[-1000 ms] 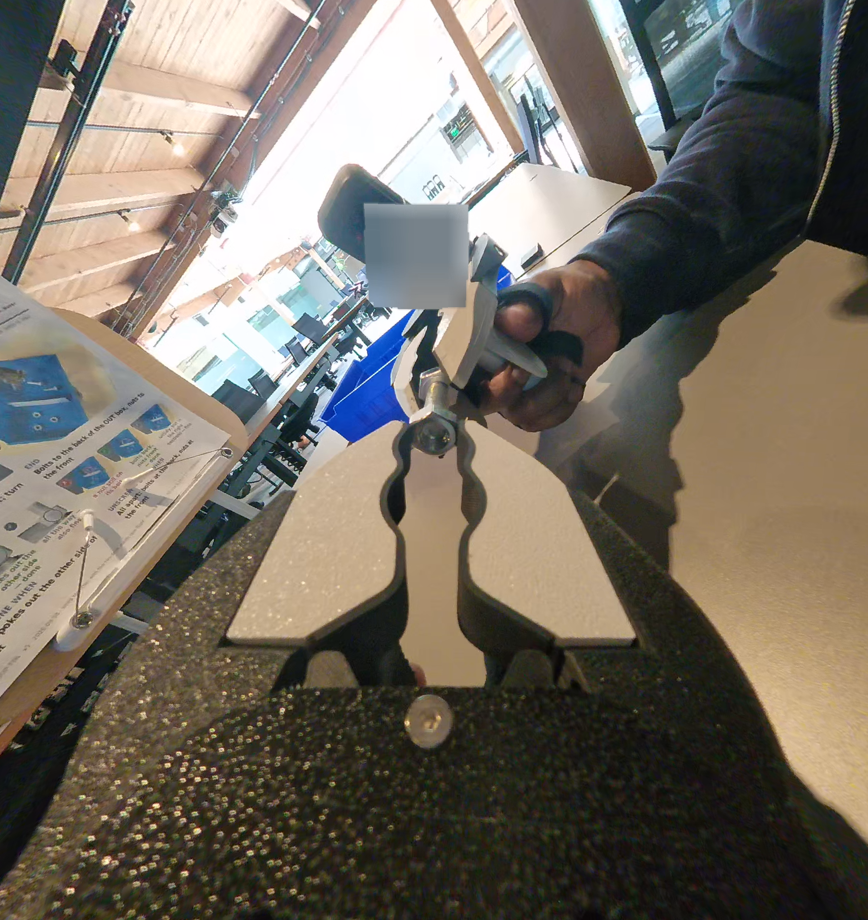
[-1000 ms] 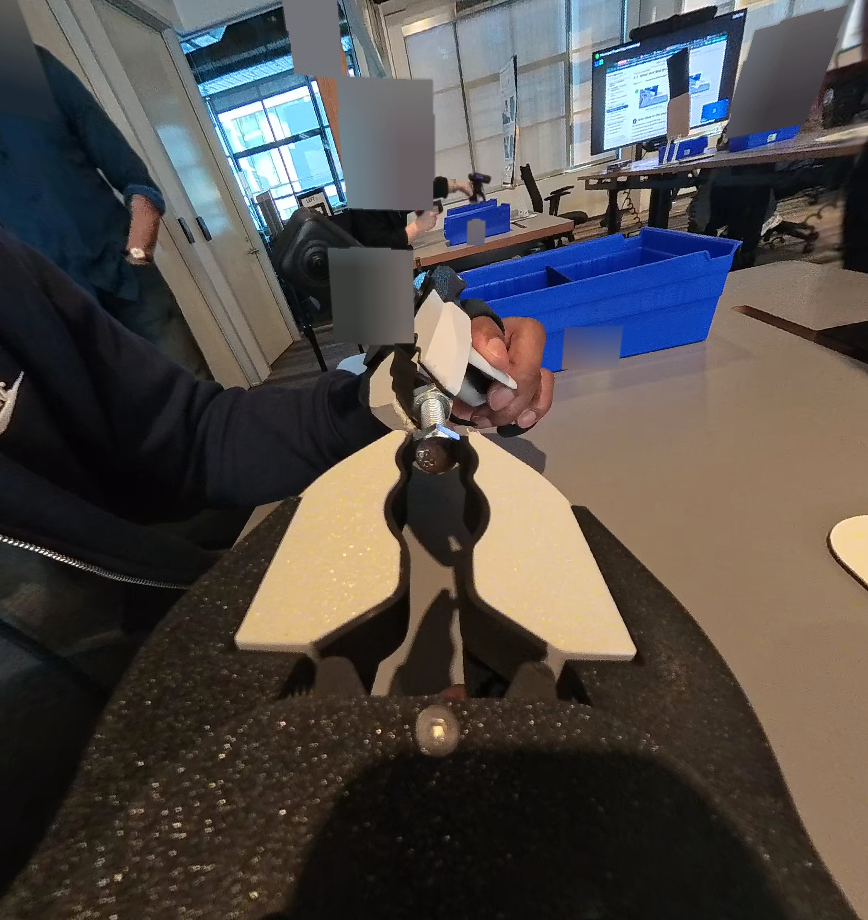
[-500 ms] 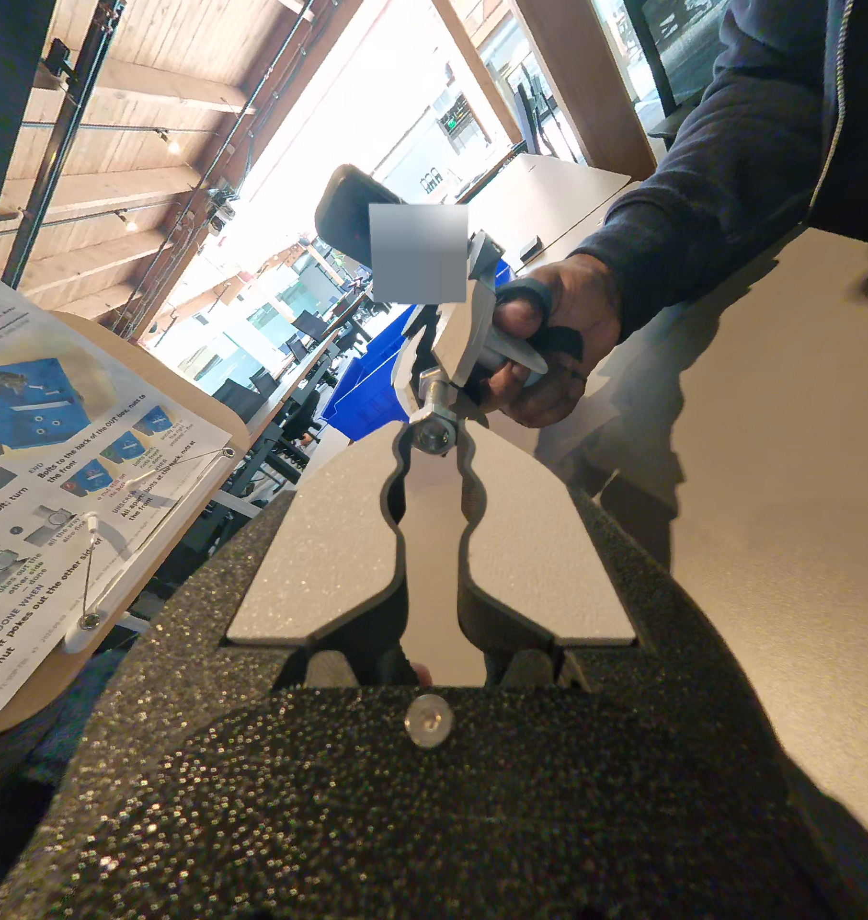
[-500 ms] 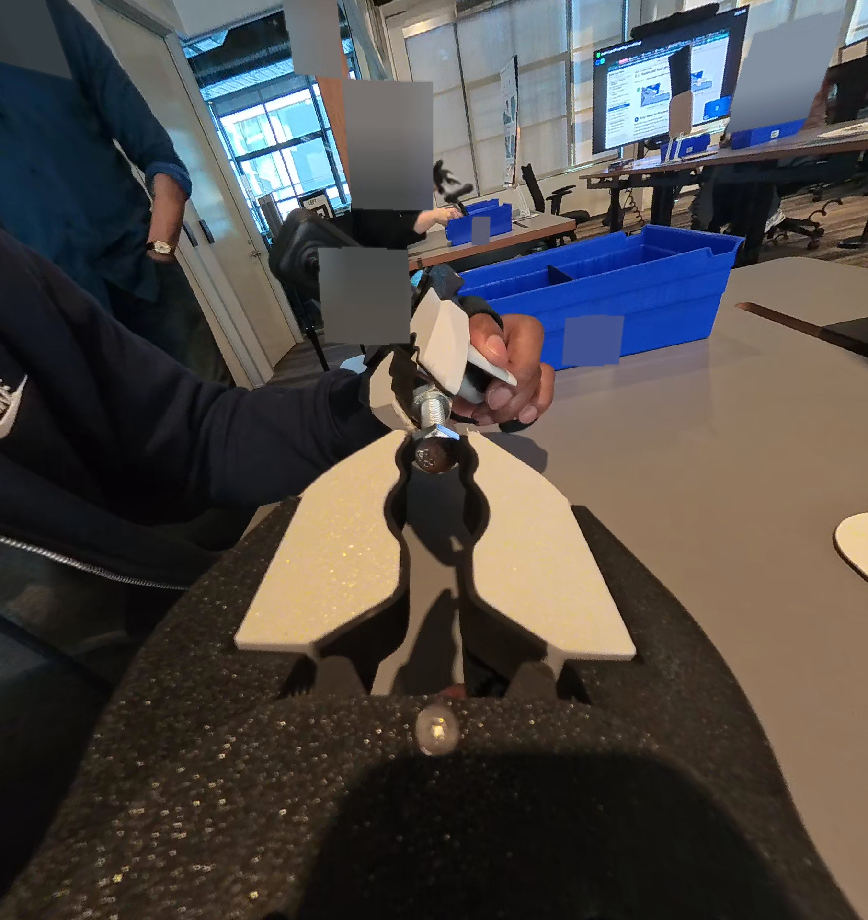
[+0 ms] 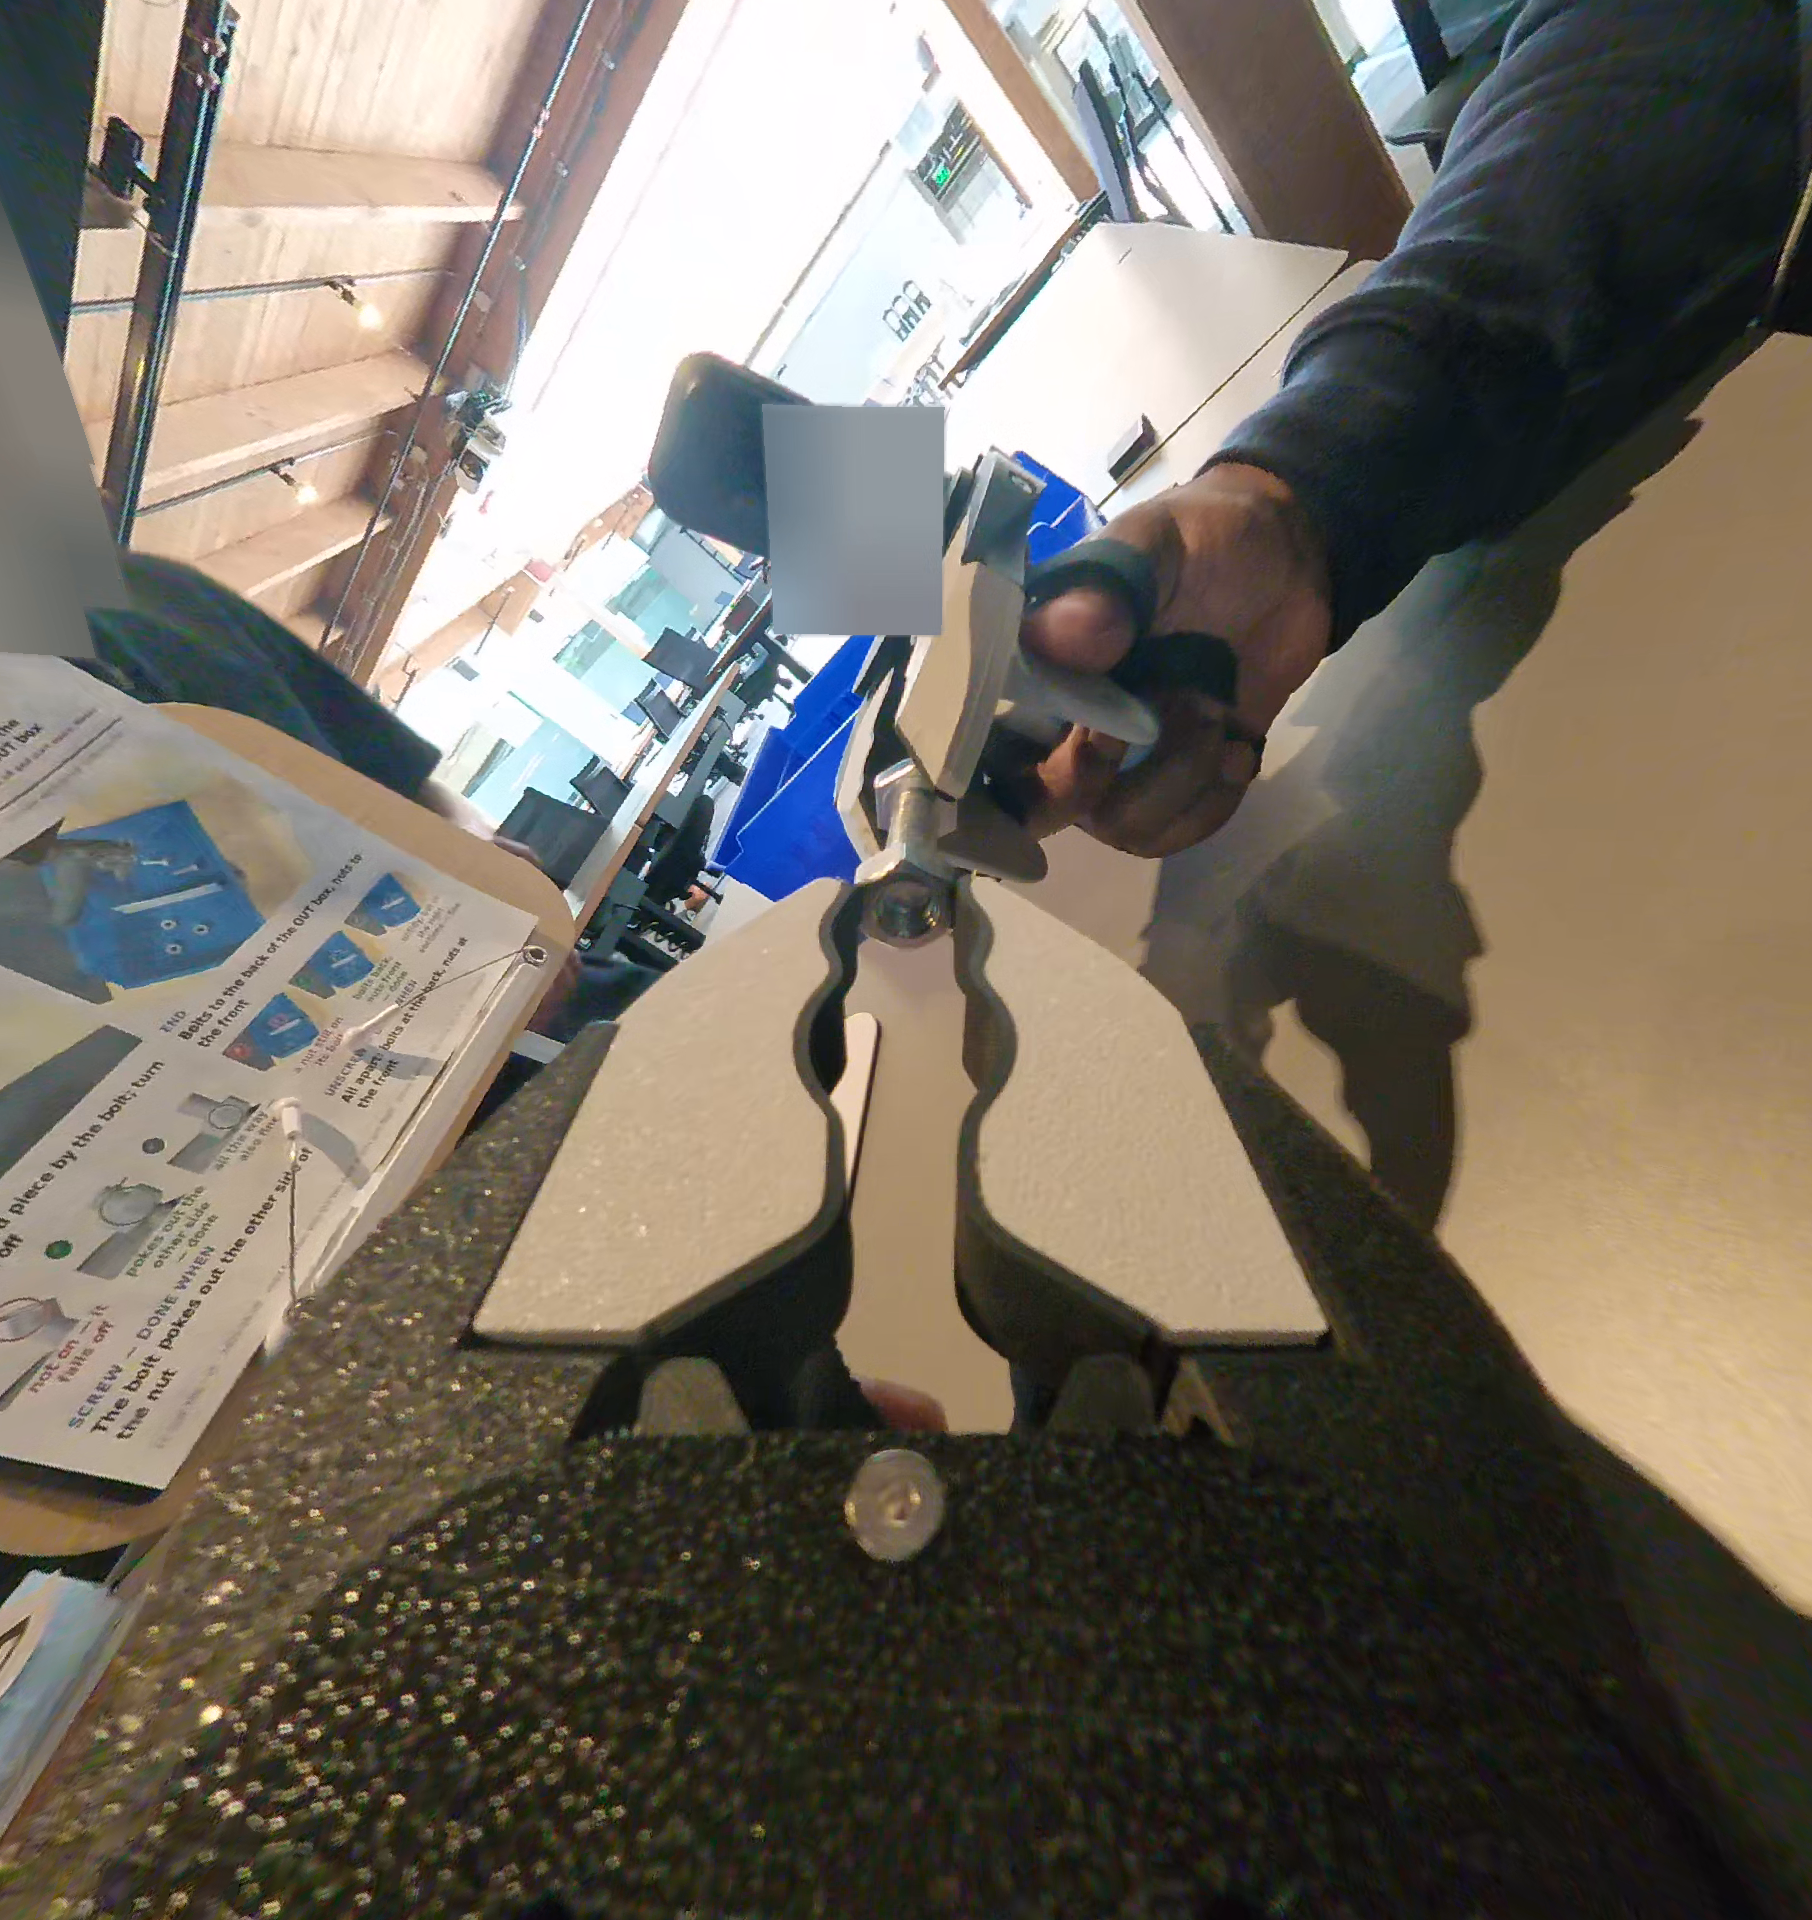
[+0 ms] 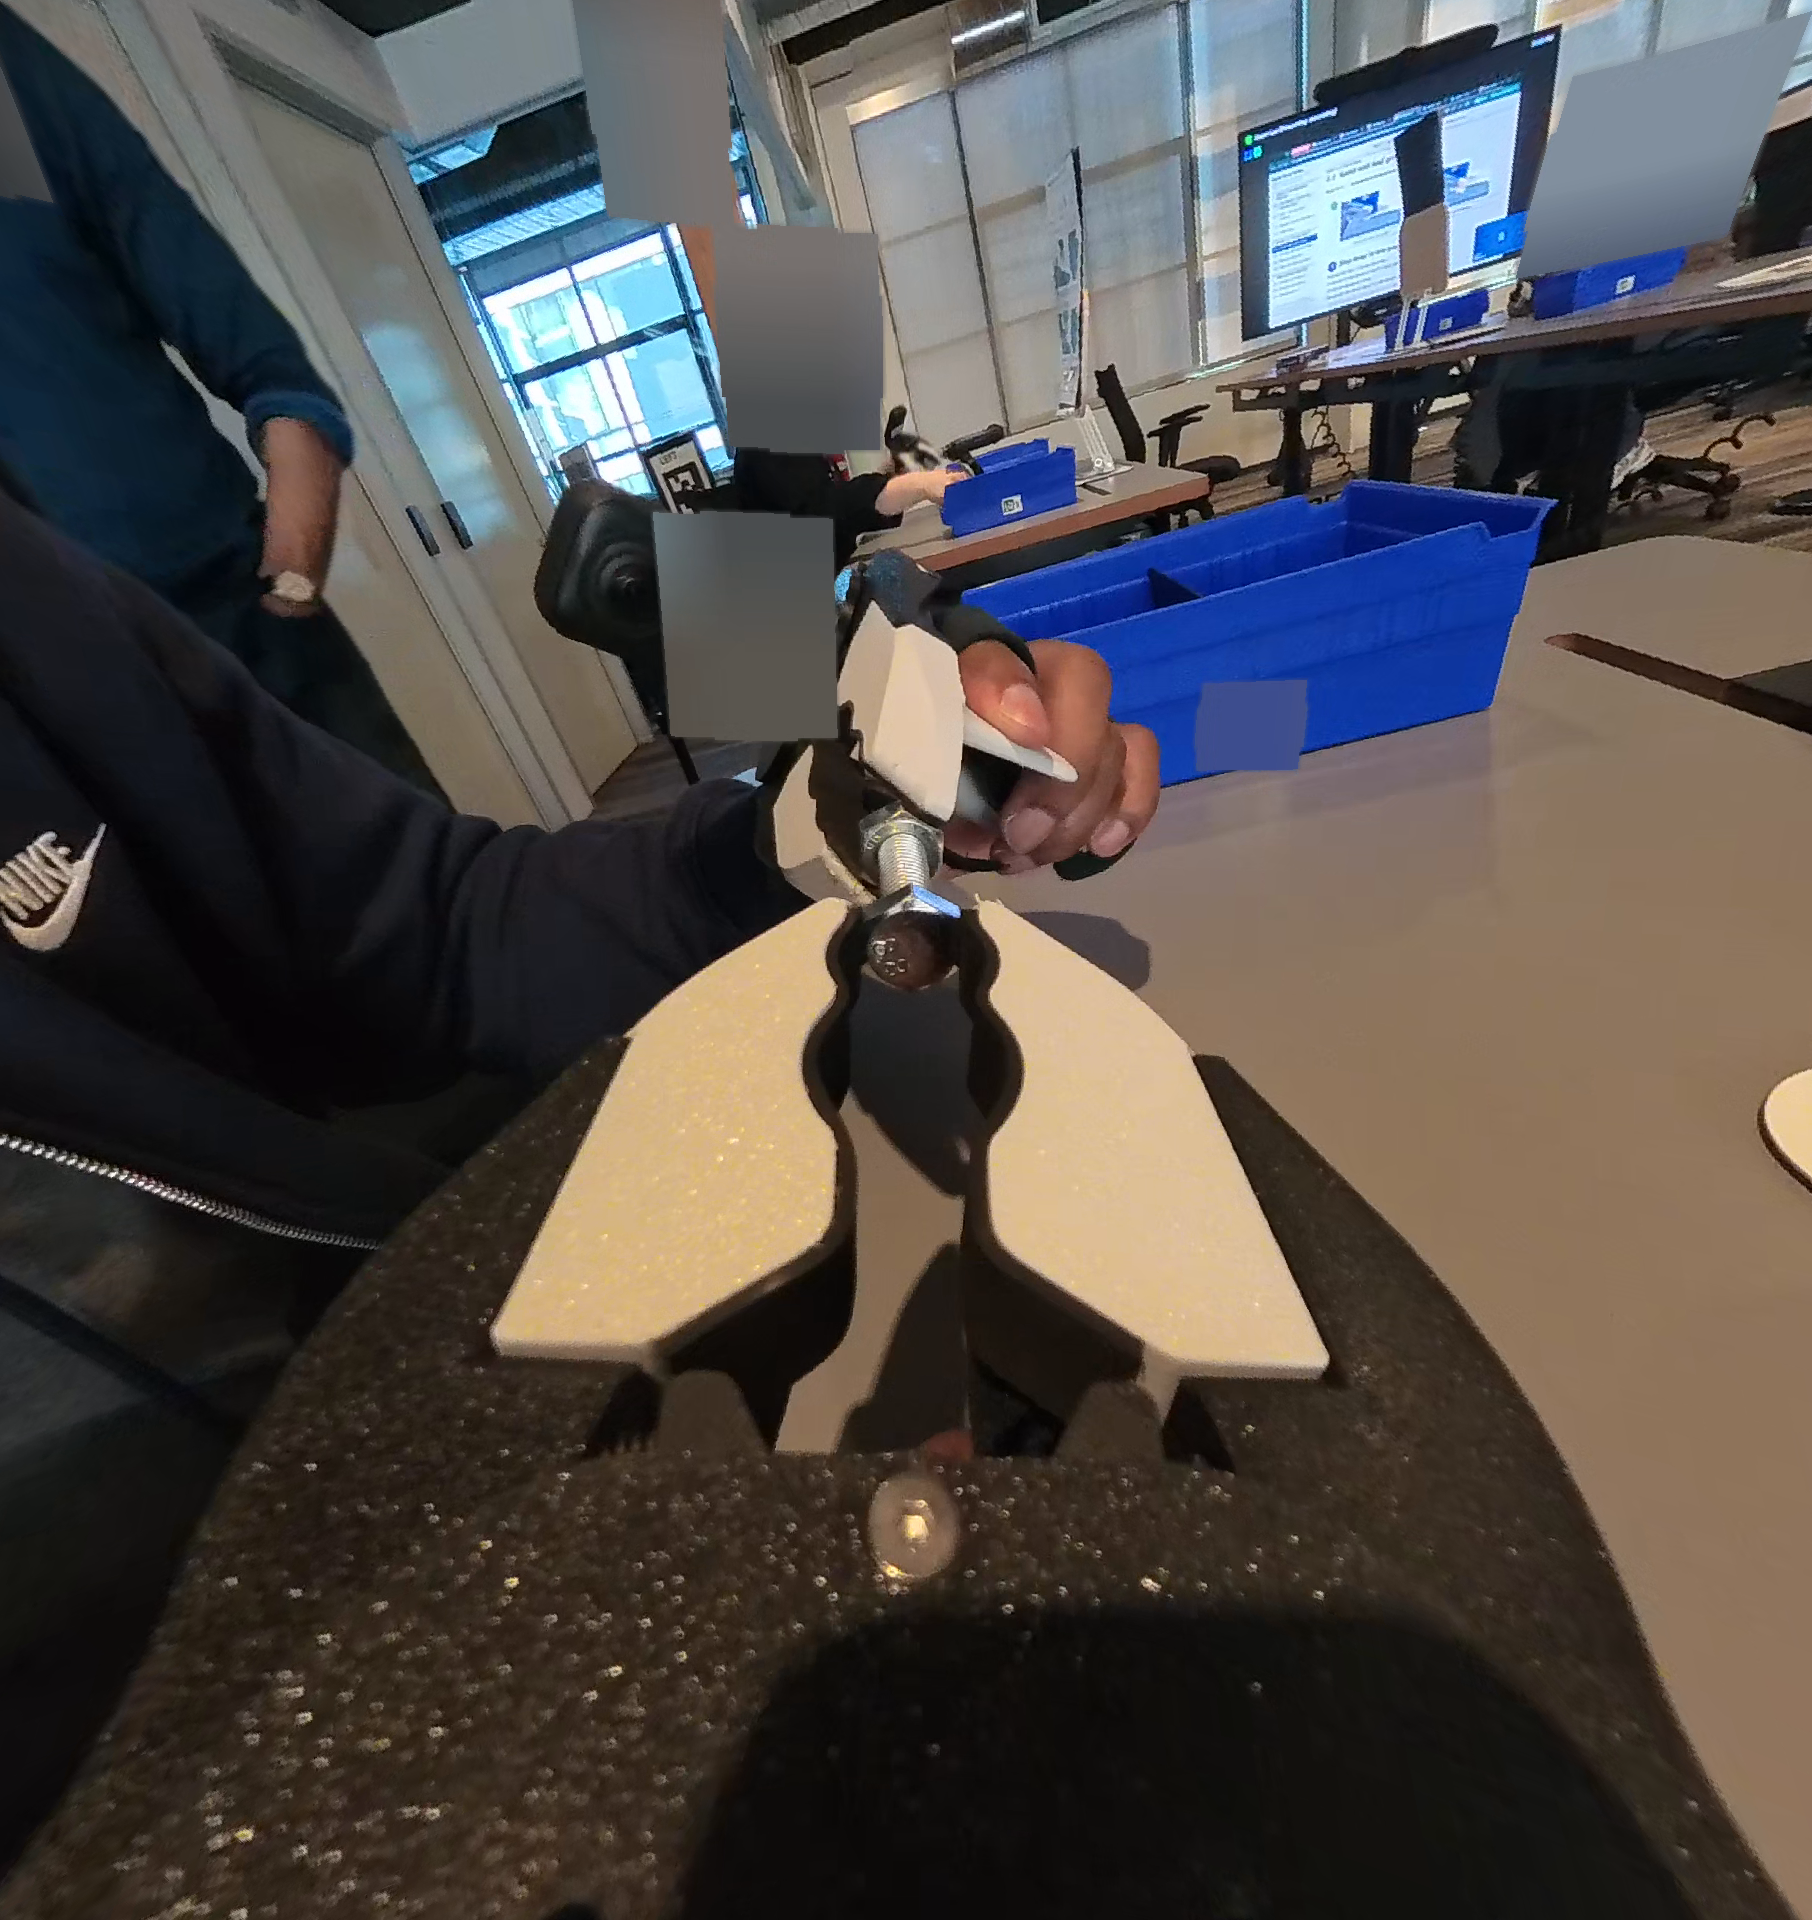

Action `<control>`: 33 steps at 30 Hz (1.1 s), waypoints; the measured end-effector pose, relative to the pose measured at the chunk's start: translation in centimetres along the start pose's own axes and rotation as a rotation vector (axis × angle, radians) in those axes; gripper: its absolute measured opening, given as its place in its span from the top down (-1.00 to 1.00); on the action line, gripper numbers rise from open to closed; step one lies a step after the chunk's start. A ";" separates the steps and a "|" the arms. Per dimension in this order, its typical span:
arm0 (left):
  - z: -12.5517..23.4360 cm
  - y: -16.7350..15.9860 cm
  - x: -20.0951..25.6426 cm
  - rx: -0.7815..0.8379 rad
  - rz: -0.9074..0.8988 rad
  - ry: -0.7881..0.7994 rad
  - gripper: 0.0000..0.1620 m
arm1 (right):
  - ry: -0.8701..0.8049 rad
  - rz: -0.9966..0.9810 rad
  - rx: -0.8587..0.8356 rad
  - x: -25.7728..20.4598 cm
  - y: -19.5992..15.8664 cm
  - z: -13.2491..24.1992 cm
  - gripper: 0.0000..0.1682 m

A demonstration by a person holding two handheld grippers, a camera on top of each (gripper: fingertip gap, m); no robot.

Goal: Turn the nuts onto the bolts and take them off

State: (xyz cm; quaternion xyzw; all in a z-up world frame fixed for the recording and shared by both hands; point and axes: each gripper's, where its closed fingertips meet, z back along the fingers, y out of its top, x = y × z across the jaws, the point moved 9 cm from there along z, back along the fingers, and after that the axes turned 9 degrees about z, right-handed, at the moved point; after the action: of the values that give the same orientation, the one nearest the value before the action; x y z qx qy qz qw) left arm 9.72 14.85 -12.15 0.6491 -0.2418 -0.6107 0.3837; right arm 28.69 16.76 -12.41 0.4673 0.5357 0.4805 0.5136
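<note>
My fingers [image 6: 694, 1174] are matt, grainy pale plastic set in speckled rough black housing [image 6: 881, 1714]; the bolt [image 6: 904, 940] is bright threaded metal, its nut [image 5: 907, 914] shiny too; table [image 6: 1453, 935] smooth satin grey; bin [image 6: 1328, 623] glossy blue plastic; printed sheet [image 5: 154, 1039] paper.

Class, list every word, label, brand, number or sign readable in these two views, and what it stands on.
Instruction sheet: printed headings and captions, legible; wording not copied here.
Jacket: white brand logo on the chest.
Monitor: page of text, too small.
Bolt head: stamped marks, too small.
Marker tag: square pattern, caption too small.
</note>
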 end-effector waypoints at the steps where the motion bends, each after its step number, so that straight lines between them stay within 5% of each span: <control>1: 0.0 0.0 0.0 -0.002 -0.003 0.000 0.79 | 0.000 0.001 0.000 0.0 0.0 0.0 0.80; 33: -0.1 0.6 0.2 -0.044 -0.110 0.018 0.79 | 0.019 -0.025 0.015 0.0 0.0 0.1 0.80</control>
State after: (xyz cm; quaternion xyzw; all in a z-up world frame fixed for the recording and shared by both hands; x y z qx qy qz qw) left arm 9.89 14.38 -11.83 0.6584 -0.1885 -0.6302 0.3659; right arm 28.79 16.80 -12.43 0.4596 0.5499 0.4746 0.5109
